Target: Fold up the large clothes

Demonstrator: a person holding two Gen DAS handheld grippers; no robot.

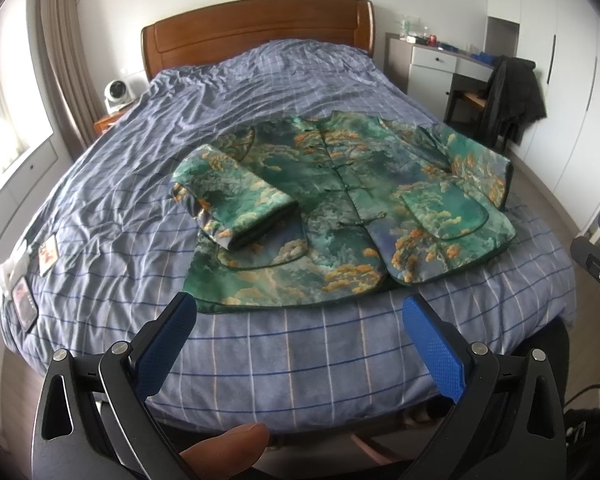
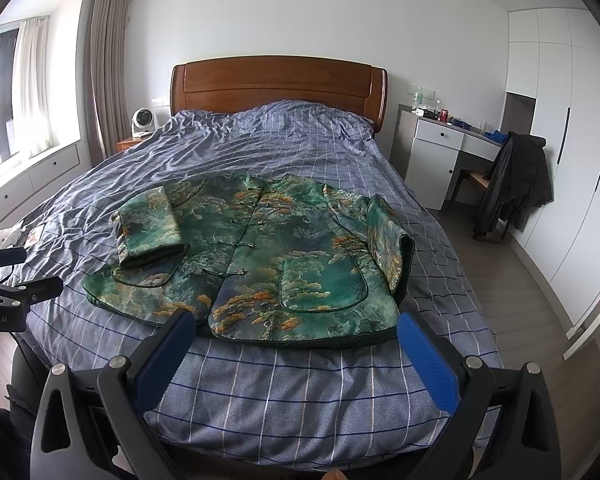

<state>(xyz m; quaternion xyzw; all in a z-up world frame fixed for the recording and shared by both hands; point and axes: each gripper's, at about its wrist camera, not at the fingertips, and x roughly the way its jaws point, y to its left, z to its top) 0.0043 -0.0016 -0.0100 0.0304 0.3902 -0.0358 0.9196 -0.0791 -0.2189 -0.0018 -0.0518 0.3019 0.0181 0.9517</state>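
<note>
Green patterned jacket (image 1: pixel 340 208) flat on the checked bed (image 1: pixel 260 80), one sleeve (image 1: pixel 236 200) folded inward, left gripper (image 1: pixel 300 344) spread wide, empty, right wrist view, right gripper (image 2: pixel 296 356) likewise spread over the bed's near edge, jacket just beyond.

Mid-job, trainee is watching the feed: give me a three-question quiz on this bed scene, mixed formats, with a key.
1. True or false: the left gripper is shut on the jacket.
2. Which sleeve is already folded in over the jacket's body? A. the one on the window side B. the one on the desk side C. neither
3. Fill in: the dark coat hangs over a ____ at the desk.

Key: 1. False; both it and the right gripper are open, short of the hem. 2. A, the folded sleeve. 3. chair.
</note>
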